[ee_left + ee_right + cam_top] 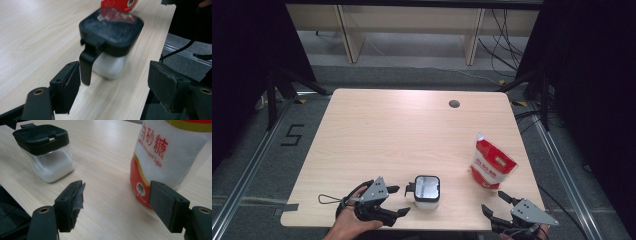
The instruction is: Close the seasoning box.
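1. We see the pale wooden desk (412, 130) mostly bare toward its far edge.
2. The red-and-white sugar bag (492, 165) stands near the right edge.
3. The clear square jar with black lid (427, 191) sits near the front edge, holding white powder.
4. Our left tool (400, 200) gapes beside its handle; our right tool (495, 202) gapes empty.

Even overhead light is falling on the pale worktop (412, 135), leaving only short, soft shadows under the things on it, while the surroundings are sinking into near black. The high view is looking slightly soft. In the left gripper view the lidded jar (111, 45) is smearing with motion blur; the right gripper view is staying sharper.
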